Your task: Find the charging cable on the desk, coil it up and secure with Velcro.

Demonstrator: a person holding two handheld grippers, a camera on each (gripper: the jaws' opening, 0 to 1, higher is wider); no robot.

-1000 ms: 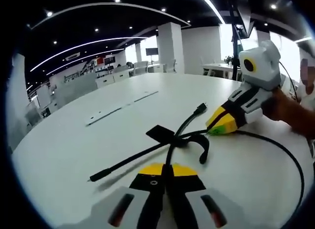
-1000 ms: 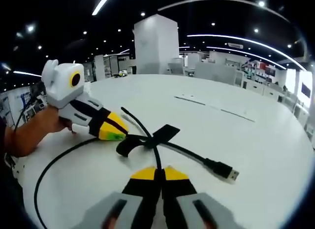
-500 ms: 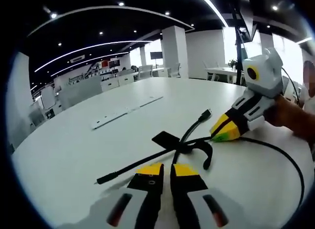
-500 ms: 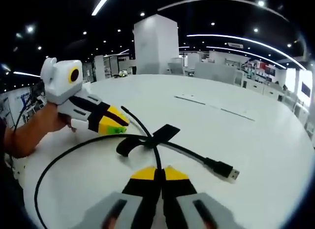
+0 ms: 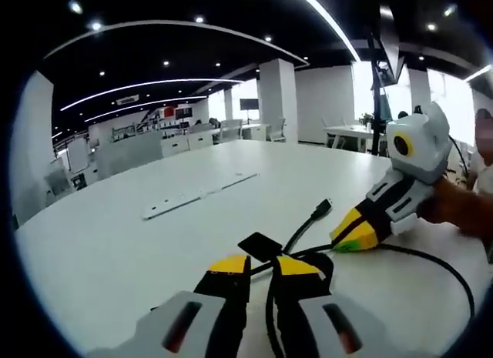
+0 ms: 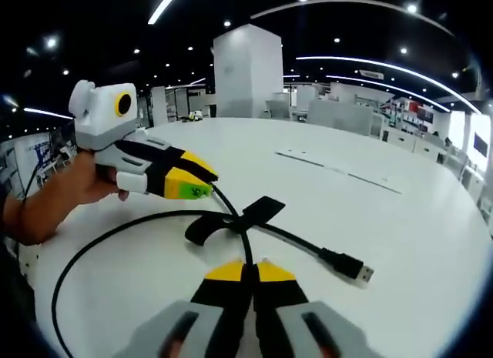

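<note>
White surface carrying black charging cable, looped wide left of its Velcro strap. Right claw pressed together on the cable just below the strap; left claw spread, straddling it. Best tightening loops evenly toward the strap before wrapping. No containers.

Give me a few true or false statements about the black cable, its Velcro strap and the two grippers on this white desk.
1. The right gripper is shut on the black charging cable. True.
2. The black Velcro strap is wrapped around a finished coil. False: it lies flat and open, the cable loose.
3. The cable's USB plug rests on the white desk. True.
4. The left gripper is clamped fully shut. False: its jaws stand apart.
</note>
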